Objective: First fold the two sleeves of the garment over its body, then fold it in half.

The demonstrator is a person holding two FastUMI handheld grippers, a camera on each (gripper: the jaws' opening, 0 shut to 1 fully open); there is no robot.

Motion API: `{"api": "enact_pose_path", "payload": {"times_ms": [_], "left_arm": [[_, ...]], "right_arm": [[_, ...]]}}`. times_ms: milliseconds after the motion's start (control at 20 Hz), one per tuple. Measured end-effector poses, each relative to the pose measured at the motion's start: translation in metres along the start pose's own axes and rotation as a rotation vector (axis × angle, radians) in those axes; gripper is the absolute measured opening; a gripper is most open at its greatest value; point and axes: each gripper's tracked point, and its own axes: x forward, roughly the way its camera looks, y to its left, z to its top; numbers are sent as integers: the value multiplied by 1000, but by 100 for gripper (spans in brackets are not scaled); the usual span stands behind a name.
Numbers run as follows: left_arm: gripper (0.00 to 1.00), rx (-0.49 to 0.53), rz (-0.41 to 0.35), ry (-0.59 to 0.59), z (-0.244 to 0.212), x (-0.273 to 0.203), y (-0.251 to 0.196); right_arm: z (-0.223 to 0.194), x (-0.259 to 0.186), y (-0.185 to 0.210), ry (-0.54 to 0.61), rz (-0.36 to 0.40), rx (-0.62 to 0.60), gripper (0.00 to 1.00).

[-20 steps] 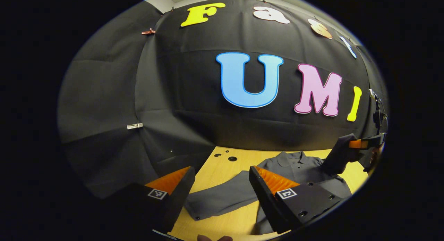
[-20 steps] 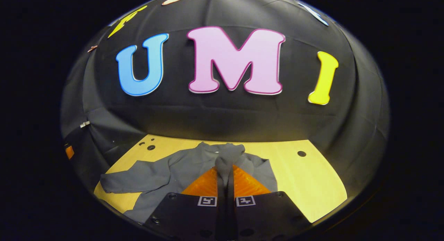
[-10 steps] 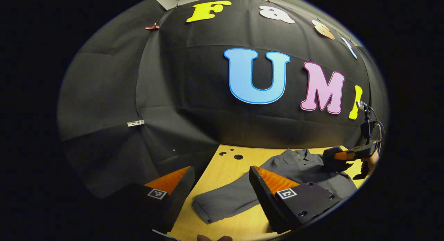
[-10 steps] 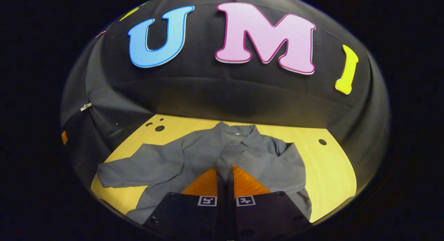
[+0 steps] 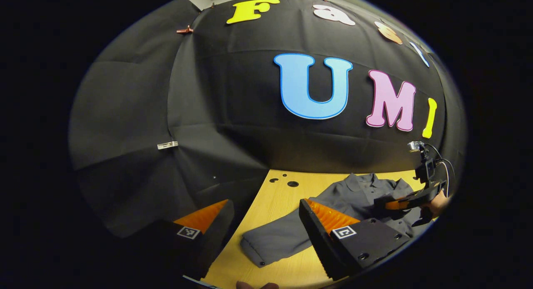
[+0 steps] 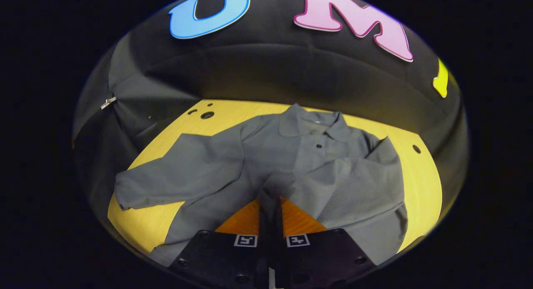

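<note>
The grey shirt [image 6: 266, 164] is lying face up on the pale wooden table [image 6: 420, 176], collar toward the black cloth wall. One sleeve [image 6: 358, 176] is lying folded across the body; the other sleeve [image 6: 175, 176] is stretching out flat toward the table's edge.

The right gripper [image 6: 270, 199] is closed, fingers pinching the cuff end of the folded sleeve over the shirt's middle. The left gripper [image 5: 266, 218] is standing open, holding nothing, hovering near the outstretched sleeve's cuff [image 5: 256, 253].

Fabric looks thin, matte, woven, soft and light. It is likely to drape and crease readily, and may drag along the smooth wood if pulled sideways. Best hold, in my judgement: pinch at the cuff, where the doubled hem is giving firmer purchase. Small dark buttons are showing at the placket and cuff.
</note>
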Motion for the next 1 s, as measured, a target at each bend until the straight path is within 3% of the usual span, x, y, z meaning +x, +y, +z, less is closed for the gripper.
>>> {"api": "enact_pose_path", "payload": {"times_ms": [200,450,500,550,650,700,800,850,1000], "left_arm": [[99,-18,10,34,-13,-2,7],[99,-22,7,63,-27,1,10],[99,-23,2,68,-29,3,10],[99,-25,-6,77,-35,5,8],[99,-39,-30,99,-46,9,4],[99,-48,-39,113,-52,11,2],[99,-60,-41,147,-69,18,1],[99,-65,-38,166,-78,22,2],[99,-83,-27,218,-101,34,2]], "right_arm": [[-20,2,31,61,92,17,22],[-27,-2,62,78,178,35,25],[-27,-4,66,81,189,36,32],[-29,-7,70,85,202,42,23],[-27,-14,78,84,237,67,53],[-23,-20,82,75,255,79,49],[-14,-34,81,50,265,92,53],[-11,-39,80,36,266,96,67],[2,-58,67,-12,243,102,68]]}}
